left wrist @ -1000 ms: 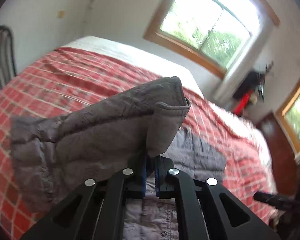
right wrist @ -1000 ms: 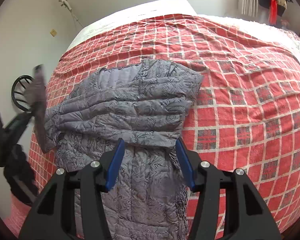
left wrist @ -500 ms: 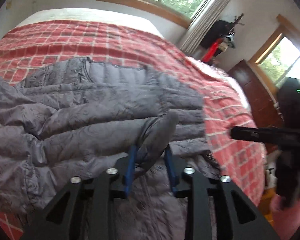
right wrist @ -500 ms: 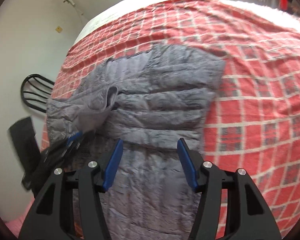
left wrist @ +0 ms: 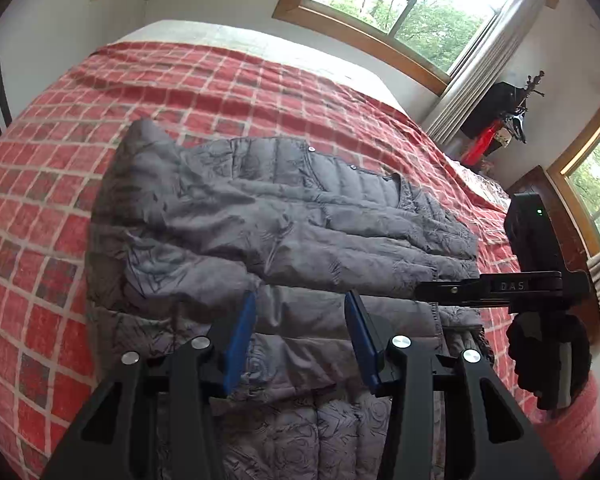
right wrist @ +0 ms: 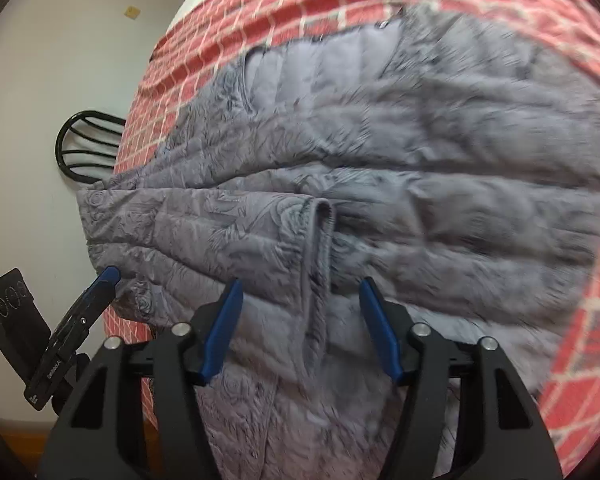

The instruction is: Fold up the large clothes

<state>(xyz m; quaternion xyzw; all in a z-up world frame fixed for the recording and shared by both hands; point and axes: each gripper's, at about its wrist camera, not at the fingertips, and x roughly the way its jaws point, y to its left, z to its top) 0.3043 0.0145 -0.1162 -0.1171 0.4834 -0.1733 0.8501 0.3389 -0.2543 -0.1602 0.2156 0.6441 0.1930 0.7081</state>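
So from the left wrist view, the grey quilted jacket was lying on the bed with its red checked cover, sleeves folded across the body. Its long axis ran straight away from the left gripper, collar end at the far side, hem end right under the camera. The jaws were partly spread and opening, nothing pinched between them, just hovering over the lower part of the jacket. The right gripper poked in from the right side, near the jacket's edge.

The right wrist view was blurry, but the sleeve cuff was sitting dead ahead of the right gripper, draped down between the blue pads. Those jaws were half spread and closing, with the cuff fabric between them but not squeezed that I could tell. The right hand looked nearer to that cuff, so my guess is it was about to grab it.
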